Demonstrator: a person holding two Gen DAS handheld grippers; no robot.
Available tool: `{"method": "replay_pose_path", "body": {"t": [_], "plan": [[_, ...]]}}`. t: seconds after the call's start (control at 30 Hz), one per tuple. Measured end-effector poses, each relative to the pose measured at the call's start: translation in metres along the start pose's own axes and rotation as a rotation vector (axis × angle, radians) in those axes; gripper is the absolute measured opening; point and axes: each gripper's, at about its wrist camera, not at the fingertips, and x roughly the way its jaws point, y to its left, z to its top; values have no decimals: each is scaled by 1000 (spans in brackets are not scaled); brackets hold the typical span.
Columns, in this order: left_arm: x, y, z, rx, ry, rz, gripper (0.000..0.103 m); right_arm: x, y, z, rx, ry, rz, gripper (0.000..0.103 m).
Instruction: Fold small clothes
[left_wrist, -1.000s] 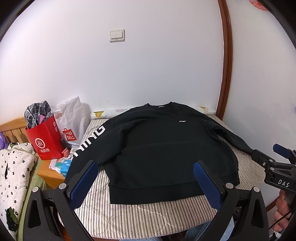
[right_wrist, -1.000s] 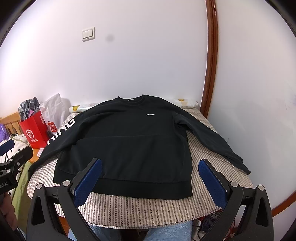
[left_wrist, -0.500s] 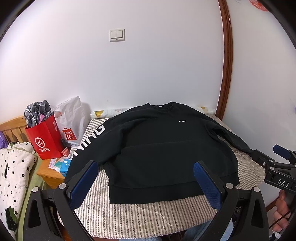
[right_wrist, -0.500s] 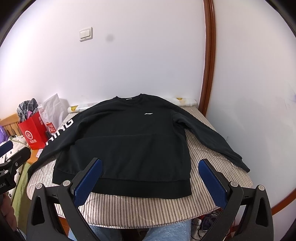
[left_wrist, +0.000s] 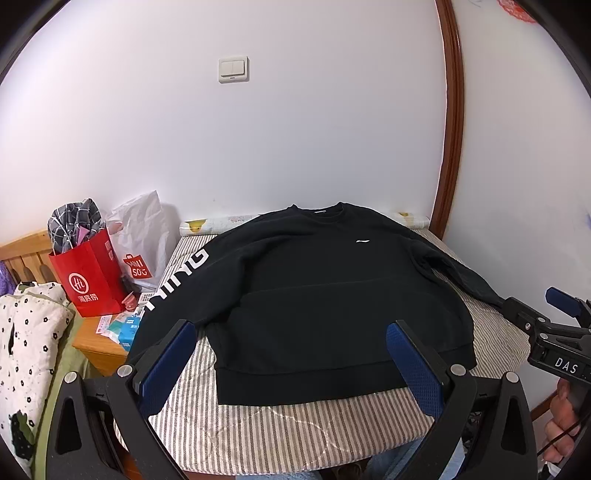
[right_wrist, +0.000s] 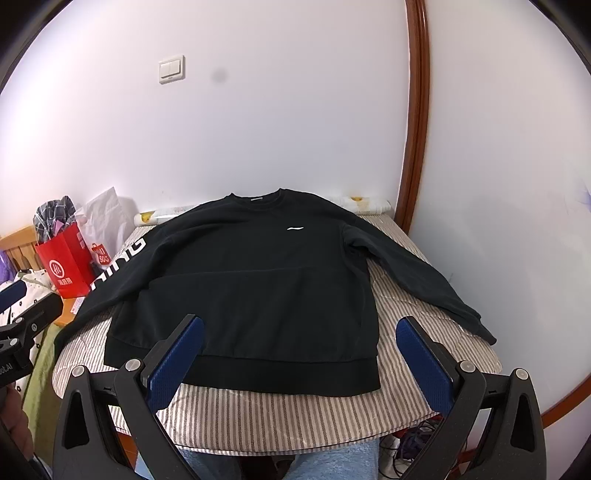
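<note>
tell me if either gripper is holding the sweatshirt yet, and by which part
Nothing is held. The left gripper and right gripper are both open above the black sweatshirt, which lies flat.

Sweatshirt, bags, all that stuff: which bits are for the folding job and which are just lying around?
For the job:
- black sweatshirt, spread flat
- striped pad under it
- left hand-held gripper and right hand-held gripper, both open and empty

Just lying about:
- red bag
- white bag
- papers on the wooden stand
- spotted cloth
- light switch
</note>
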Motion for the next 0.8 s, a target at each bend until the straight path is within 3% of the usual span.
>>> {"method": "replay_pose_path", "body": {"t": [0.8], "plan": [[-1, 8, -1, -10, -13, 6, 103, 0, 10, 4, -26, 1, 3, 102]]}}
